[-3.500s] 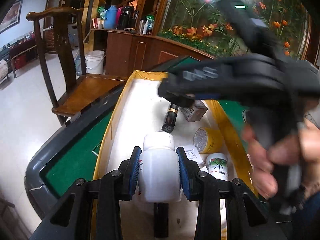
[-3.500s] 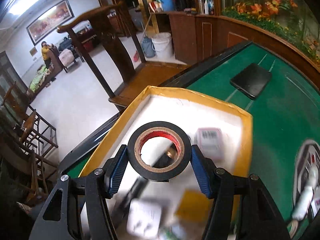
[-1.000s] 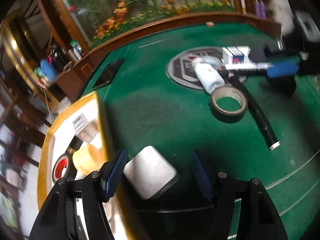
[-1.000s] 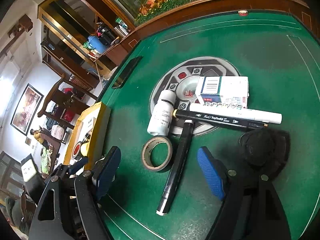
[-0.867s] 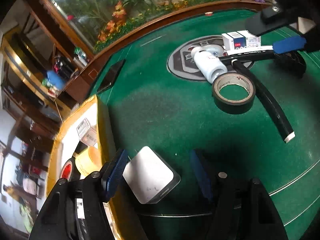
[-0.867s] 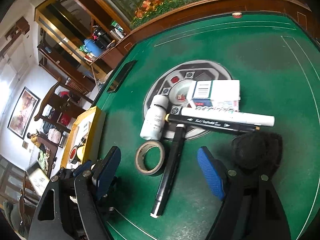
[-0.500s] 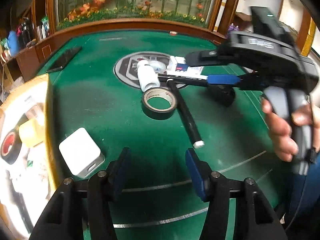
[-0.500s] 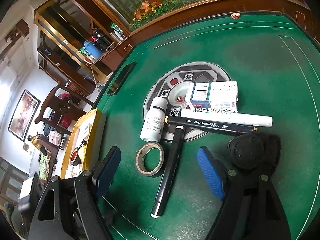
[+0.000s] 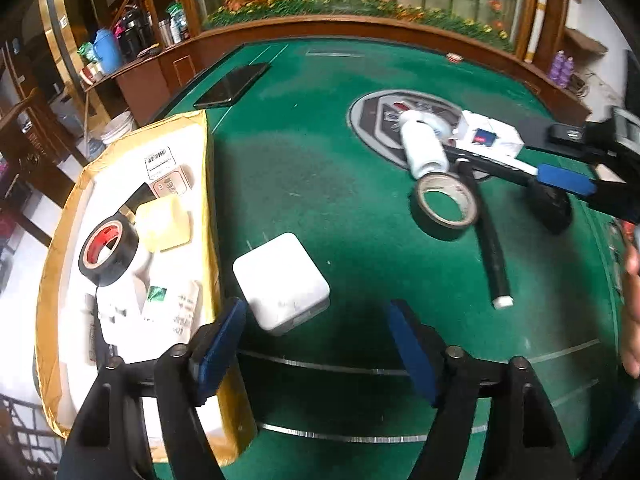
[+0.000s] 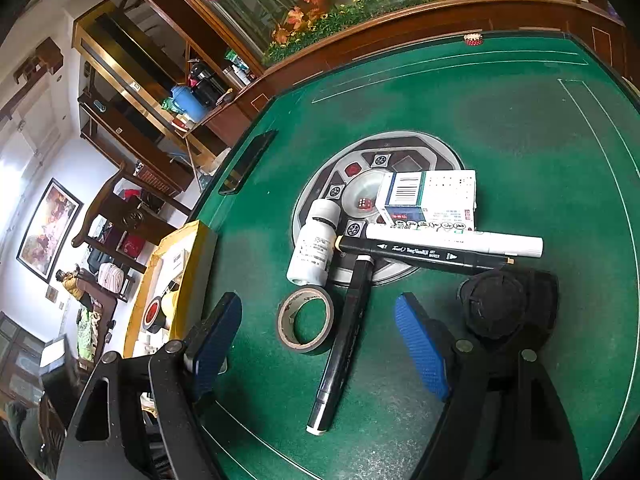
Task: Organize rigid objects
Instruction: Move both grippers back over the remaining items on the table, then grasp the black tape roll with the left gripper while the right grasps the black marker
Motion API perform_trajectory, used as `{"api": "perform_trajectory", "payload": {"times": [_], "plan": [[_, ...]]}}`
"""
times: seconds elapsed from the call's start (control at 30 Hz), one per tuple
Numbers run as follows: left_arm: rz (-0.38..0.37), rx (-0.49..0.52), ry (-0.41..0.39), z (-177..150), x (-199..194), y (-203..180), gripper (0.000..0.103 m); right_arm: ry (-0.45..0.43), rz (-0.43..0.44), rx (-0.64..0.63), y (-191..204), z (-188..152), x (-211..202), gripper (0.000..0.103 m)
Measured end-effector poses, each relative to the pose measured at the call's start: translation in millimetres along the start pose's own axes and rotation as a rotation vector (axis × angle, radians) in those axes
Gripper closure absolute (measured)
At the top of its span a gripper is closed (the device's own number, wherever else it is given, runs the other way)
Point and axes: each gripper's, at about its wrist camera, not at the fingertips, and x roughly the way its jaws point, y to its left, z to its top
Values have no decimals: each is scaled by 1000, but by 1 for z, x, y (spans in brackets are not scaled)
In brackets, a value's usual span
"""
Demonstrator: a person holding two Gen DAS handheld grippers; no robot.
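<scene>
My left gripper (image 9: 316,344) is open and empty, just in front of a white square charger block (image 9: 282,282) lying on the green table beside the yellow-rimmed tray (image 9: 210,184). The tray holds a black tape roll with a red core (image 9: 107,250), a yellow block (image 9: 164,220) and small boxes. My right gripper (image 10: 318,344) is open and empty above a dark tape roll (image 10: 306,320) and a black marker (image 10: 344,344). Beyond lie a white bottle (image 10: 314,248), another black marker (image 10: 420,256), a white marker (image 10: 452,240) and a white box (image 10: 428,200).
A black round lid (image 10: 496,304) sits by my right finger. A black phone (image 9: 232,86) lies at the table's far left edge. The table's grey centre disc (image 10: 360,196) lies under the pile. A wooden cabinet and chair stand beyond the tray.
My left gripper let go of the white bottle and left the tray; it swung toward the table and the white charger block. My right gripper dropped its tape roll in the tray and moved over the pile.
</scene>
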Motion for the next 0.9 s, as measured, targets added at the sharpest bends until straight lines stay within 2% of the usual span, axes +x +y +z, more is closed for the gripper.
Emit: {"api": "perform_trajectory", "payload": {"times": [0.1, 0.17, 0.27, 0.33, 0.47, 0.53, 0.57, 0.67, 0.83, 0.87, 0.9], "plan": [[31, 55, 46, 6, 16, -18, 4, -3, 3, 0, 0, 0, -1, 24], [72, 64, 56, 10, 31, -23, 1, -3, 4, 0, 0, 1, -1, 24], [132, 46, 26, 14, 38, -28, 1, -10, 6, 4, 0, 1, -2, 24], [84, 1, -11, 17, 35, -27, 1, -13, 7, 4, 0, 1, -3, 24], [-120, 1, -33, 19, 23, -34, 1, -20, 10, 11, -1, 2, -4, 25], [-242, 13, -7, 23, 26, -43, 13, -21, 6, 13, -2, 3, -3, 25], [-265, 12, 15, 26, 29, -48, 15, -20, 6, 15, -3, 2, -2, 25], [-181, 68, -27, 36, 31, -62, 15, -25, -2, 18, -3, 3, -2, 25], [-117, 118, -30, 58, 44, -80, 15, -46, -23, 35, -9, 5, -4, 25], [-108, 118, -35, 61, 44, -83, 17, -45, -22, 38, -11, 6, -4, 25], [-113, 116, -34, 66, 45, -84, 24, -44, -20, 43, -12, 6, -3, 25]]}}
